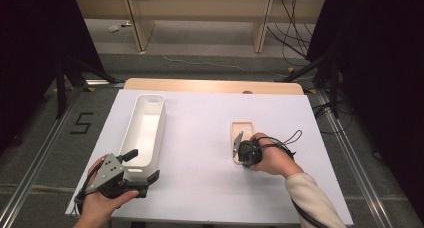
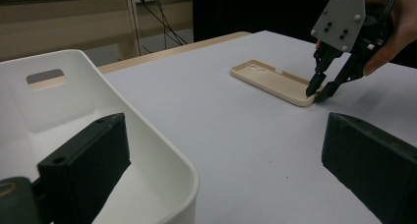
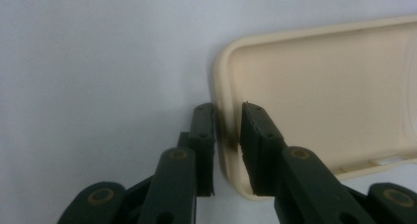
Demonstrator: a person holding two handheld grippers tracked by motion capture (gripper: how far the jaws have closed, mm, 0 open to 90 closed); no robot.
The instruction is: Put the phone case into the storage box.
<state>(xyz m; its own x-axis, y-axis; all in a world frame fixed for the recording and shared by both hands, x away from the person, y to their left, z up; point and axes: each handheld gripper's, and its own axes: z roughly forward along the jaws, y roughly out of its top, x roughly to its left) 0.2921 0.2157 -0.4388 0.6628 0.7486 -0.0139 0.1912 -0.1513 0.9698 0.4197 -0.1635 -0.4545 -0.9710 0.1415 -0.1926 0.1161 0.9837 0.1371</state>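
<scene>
My right gripper [image 1: 239,149] points down at the near end of the beige phone case [image 1: 241,133], which lies flat, hollow side up, on the white table cover [image 1: 200,138], well apart from the white bin [image 1: 145,130]. In the right gripper view my two black jaws straddle the case's [image 3: 319,86] short end wall — one outside on the cover, one inside the hollow. The outer pad lies against the wall; a thin sliver of wall shows beside the inner one, so I cannot tell whether the pinch is made. From the left gripper view the same right gripper [image 2: 320,89] stands with its tips at the case's [image 2: 273,79] nearest corner, my hand [image 2: 393,27] wrapped around its body.

My left gripper [image 1: 142,165] sits at the bin's near end, jaws spread wide and gripping nothing — one jaw hangs over the bin's [image 2: 162,150] inside, the other over the bare cover beside it.
</scene>
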